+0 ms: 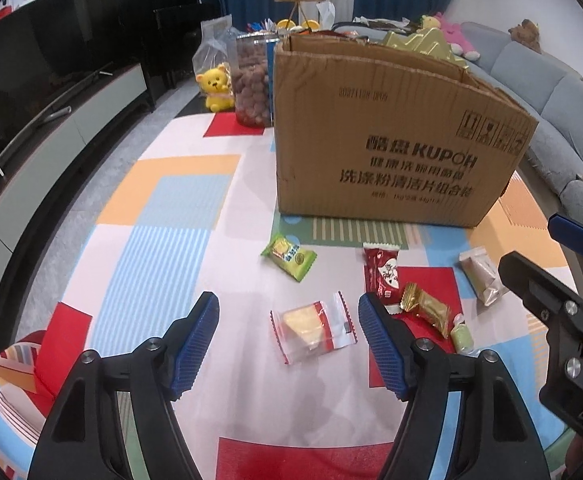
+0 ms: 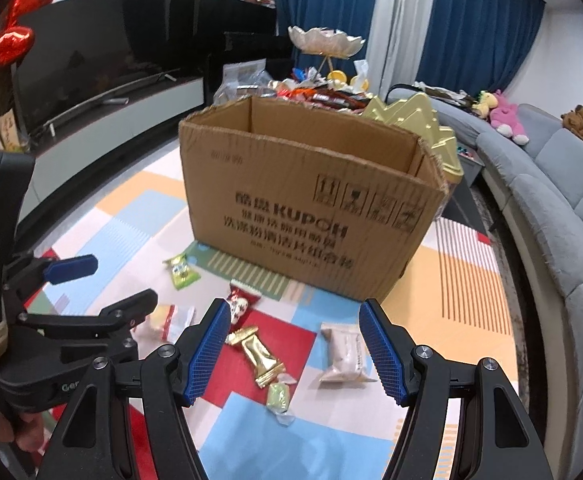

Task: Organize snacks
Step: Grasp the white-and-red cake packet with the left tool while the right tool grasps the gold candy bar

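Observation:
An open cardboard box point(image 1: 391, 140) point(image 2: 311, 208) stands on the patterned tablecloth point(image 1: 171, 220). Loose snacks lie in front of it. A clear packet with a yellow cake point(image 1: 313, 328) point(image 2: 167, 320) lies just ahead of my left gripper point(image 1: 287, 300) point(image 2: 123, 280), which is open and holds nothing. Further off are a green packet point(image 1: 288, 256) point(image 2: 181, 272) and a red packet point(image 1: 383, 274) point(image 2: 241, 304). My right gripper point(image 2: 294, 308) point(image 1: 527, 242) is open above a gold packet point(image 2: 257, 354) point(image 1: 425, 308), a beige packet point(image 2: 343, 354) point(image 1: 481, 276) and a small green candy point(image 2: 277, 396) point(image 1: 462, 334).
Behind the box stand a jar of brown snacks point(image 1: 251, 80), a yellow bear toy point(image 1: 215, 88), a gold tray point(image 2: 431, 128) and a pile of wrappers point(image 2: 315, 92). A grey sofa point(image 2: 551, 200) curves along the right. A TV cabinet point(image 1: 51, 152) runs along the left.

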Tool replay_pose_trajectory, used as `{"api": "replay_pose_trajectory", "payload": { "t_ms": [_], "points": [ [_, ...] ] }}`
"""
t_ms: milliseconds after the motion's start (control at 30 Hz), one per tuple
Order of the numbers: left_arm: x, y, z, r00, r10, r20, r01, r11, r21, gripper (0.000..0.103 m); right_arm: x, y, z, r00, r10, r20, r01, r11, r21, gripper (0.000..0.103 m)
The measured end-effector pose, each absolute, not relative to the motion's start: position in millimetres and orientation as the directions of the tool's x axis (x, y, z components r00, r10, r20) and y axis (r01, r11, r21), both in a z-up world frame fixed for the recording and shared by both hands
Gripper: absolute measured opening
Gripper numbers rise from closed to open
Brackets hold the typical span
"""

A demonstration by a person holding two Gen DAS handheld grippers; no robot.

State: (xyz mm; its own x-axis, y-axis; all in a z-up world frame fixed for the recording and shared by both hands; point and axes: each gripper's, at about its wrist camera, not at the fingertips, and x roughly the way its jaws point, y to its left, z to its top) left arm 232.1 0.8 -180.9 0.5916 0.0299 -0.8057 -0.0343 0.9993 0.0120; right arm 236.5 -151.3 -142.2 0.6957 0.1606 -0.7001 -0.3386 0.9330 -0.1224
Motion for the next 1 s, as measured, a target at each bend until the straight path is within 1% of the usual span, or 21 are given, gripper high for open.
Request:
{"api": "replay_pose_trajectory", "payload": {
  "t_ms": [700,833,933,1000],
  "points": [
    [250.5,-4.6,-232.3,0.502,0.032,-0.864,-0.049,0.999,0.009,0.072,259.5,-144.8,-188.6,0.592,0.238,-0.77,-0.461,0.884,-0.081,0.067],
    [255.3,-0.9,-240.2,0.482,0.024,-0.876,-0.063,0.998,-0.008,0.072,264.9,-141.5,-197.4,0.567,0.243,-0.787,-0.479,0.874,-0.075,0.063],
    [257.5,-0.4,-242.3,0.482,0.019,-0.876,-0.066,0.998,-0.015,0.073,267.9,-140.3,-204.1,0.545,0.251,-0.8,-0.493,0.868,-0.063,0.06],
    [259.5,-0.4,-243.1,0.484,0.019,-0.875,-0.064,0.998,-0.014,0.075,270.3,-139.2,-210.0,0.527,0.254,-0.811,-0.502,0.863,-0.057,0.055]
  ]
}}
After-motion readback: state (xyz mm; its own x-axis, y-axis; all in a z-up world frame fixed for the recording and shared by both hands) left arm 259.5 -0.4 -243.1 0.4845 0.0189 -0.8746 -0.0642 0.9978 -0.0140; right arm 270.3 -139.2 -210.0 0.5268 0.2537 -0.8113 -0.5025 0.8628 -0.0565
